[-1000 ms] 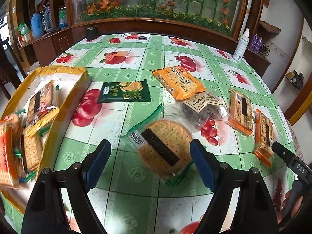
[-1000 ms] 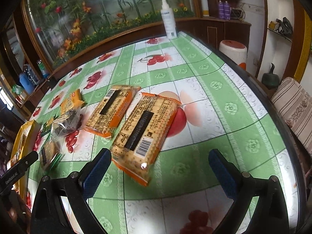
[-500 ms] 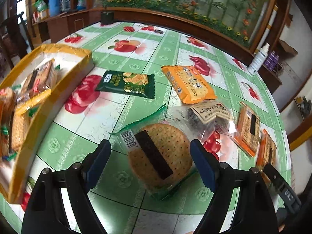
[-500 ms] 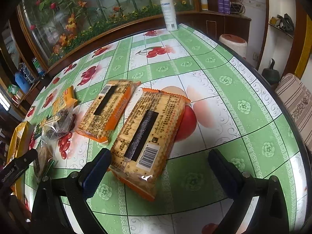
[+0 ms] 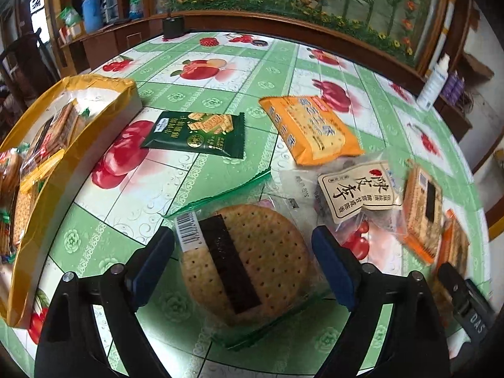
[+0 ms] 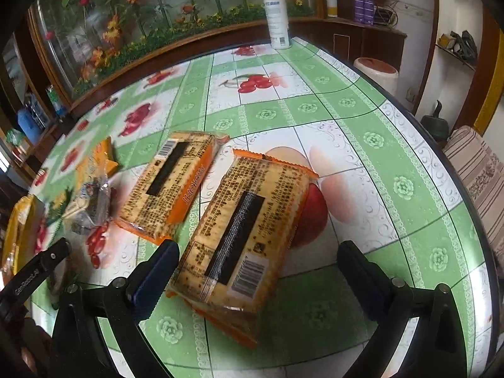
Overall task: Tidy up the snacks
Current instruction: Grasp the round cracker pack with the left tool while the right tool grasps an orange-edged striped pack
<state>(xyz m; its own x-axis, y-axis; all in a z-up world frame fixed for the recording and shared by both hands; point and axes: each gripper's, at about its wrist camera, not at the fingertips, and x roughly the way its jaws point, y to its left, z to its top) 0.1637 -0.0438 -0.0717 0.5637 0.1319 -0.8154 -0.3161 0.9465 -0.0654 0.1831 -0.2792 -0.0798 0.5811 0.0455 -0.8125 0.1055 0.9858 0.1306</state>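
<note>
"DAS" on the right gripper (image 5: 472,312); Chinese print on packets

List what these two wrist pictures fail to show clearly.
- Left wrist view: the yellow box runs off the left edge, so its contents are partly cut off.
- Left wrist view: the orange packs at right are blurred.
- Right wrist view: the bottle label is too small to read.

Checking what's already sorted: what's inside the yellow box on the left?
The yellow box holds several clear-wrapped cracker packs, some standing on edge, with orange wrappers near its front. Its near wall and the picture's edge hide the rest, so the count and bottom layer can't be seen.
</note>
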